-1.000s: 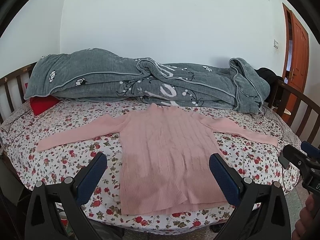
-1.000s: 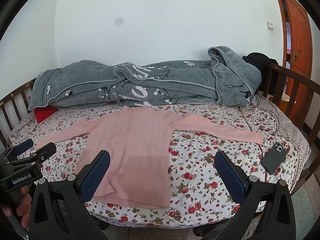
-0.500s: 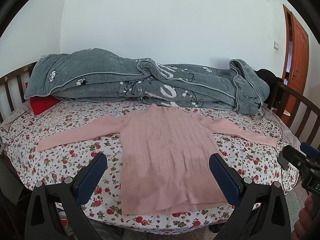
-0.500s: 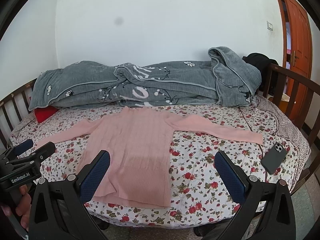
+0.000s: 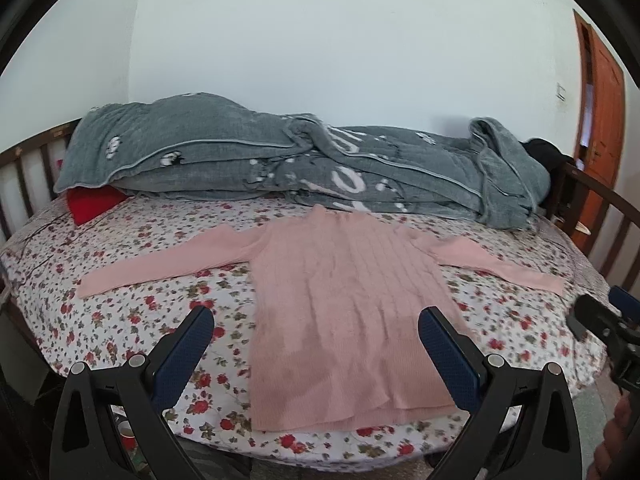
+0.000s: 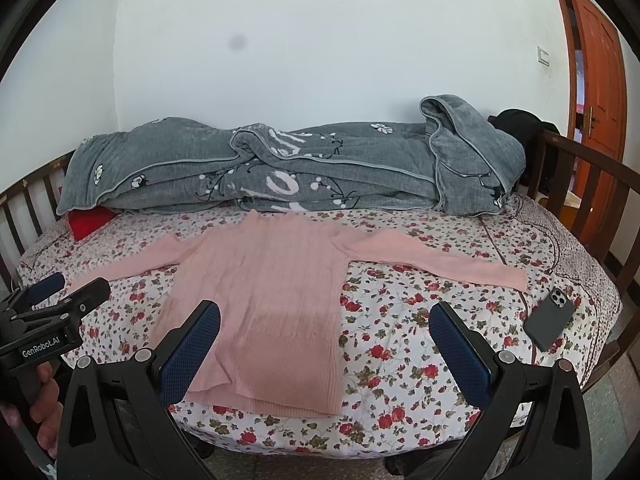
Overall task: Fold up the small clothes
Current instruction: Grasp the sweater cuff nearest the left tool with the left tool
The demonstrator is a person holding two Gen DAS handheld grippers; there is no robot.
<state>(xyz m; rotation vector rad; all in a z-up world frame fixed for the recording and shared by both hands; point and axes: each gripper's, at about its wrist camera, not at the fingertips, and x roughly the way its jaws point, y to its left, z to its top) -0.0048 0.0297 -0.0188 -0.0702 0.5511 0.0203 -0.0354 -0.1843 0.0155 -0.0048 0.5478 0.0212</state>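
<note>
Ahead of both wide-open, empty hand-held grippers, left (image 5: pixel 316 344) and right (image 6: pixel 324 344), the sweater (image 5: pixel 340 300) lies flat on the bed (image 5: pixel 132 312), hem nearest, sleeves spread sideways; left sits nearer its body.

Bed (image 6: pixel 420 344) had a white sheet with red flower print and dark wooden rails (image 6: pixel 592 184) at both ends. Grey quilt (image 6: pixel 280 176) lay bunched along the wall side. Red cushion (image 6: pixel 90 220) poked out under its left end. Dark phone (image 6: pixel 550 318) lay face down near the bed's right edge. Orange-brown door (image 6: pixel 600 80) stood at far right.
</note>
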